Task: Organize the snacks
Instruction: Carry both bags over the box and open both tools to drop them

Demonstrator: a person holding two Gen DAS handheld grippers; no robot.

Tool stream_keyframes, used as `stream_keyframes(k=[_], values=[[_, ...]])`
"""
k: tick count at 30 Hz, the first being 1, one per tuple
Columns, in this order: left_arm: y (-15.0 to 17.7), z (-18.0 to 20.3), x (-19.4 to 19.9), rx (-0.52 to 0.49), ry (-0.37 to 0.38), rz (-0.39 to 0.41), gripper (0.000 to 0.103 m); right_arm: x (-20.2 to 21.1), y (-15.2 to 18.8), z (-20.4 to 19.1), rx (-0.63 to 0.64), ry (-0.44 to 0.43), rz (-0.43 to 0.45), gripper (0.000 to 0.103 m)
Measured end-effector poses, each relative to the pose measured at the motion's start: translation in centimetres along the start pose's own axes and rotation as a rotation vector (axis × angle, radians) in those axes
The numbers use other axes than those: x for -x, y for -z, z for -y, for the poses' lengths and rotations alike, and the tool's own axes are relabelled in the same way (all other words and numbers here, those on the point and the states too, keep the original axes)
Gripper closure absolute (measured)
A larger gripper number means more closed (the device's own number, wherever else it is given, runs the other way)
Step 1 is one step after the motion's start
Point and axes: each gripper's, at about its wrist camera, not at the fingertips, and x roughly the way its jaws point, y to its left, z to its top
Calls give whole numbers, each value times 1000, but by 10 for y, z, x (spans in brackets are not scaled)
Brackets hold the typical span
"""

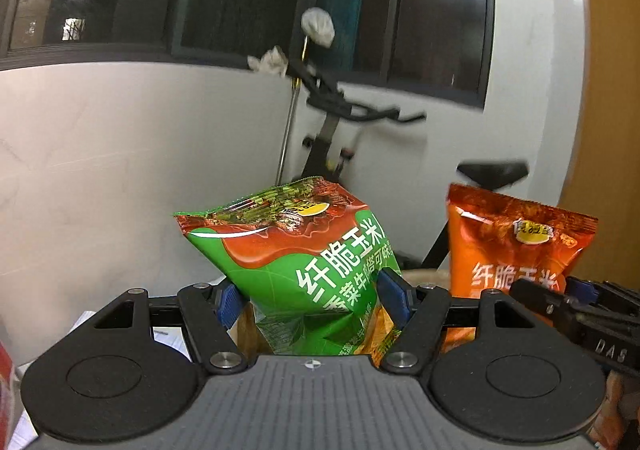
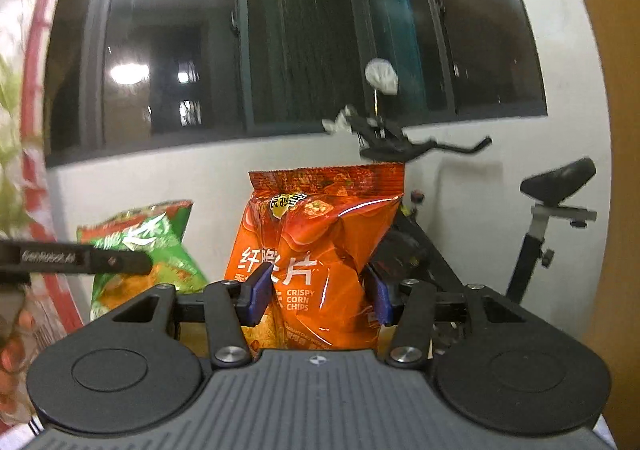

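A green and red bag of corn chips (image 1: 296, 270) stands upright in the air between the blue pads of my left gripper (image 1: 312, 298), which is shut on its lower half. An orange bag of crispy corn chips (image 2: 320, 250) is pinched the same way by my right gripper (image 2: 316, 294). In the left wrist view the orange bag (image 1: 516, 250) hangs to the right, with the right gripper's black fingers (image 1: 560, 302) on it. In the right wrist view the green bag (image 2: 144, 246) shows at the left, behind a black finger (image 2: 80, 258) of the left gripper.
An exercise bike (image 2: 552, 186) with black handlebars (image 1: 360, 110) stands against the white wall under a dark window (image 2: 280, 30). A wooden panel (image 1: 608, 90) fills the right edge. A large red and white package (image 2: 24, 130) and fingers of a hand (image 2: 12, 362) sit at the far left.
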Motion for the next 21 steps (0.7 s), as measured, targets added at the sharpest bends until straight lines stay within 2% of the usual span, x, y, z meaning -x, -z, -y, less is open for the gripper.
stream_keyframes(k=[5, 10, 13, 15, 16, 21], values=[[12, 1, -28, -52, -6, -89, 30, -19, 26, -3, 39, 26, -119, 50], [22, -11, -45, -11, -35, -186, 26, -21, 33, 4, 21, 30, -161, 48], [24, -22, -39, 30, -38, -193, 21, -21, 31, 1, 39, 19, -179, 46], [22, -29, -39, 52, -43, -192, 20, -22, 29, 1, 43, 19, -189, 38], [21, -31, -36, 58, -48, -189, 20, -22, 29, 2, 36, 17, -195, 30], [13, -36, -17, 57, -55, -187, 20, -17, 25, 7, -18, -5, -193, 29]])
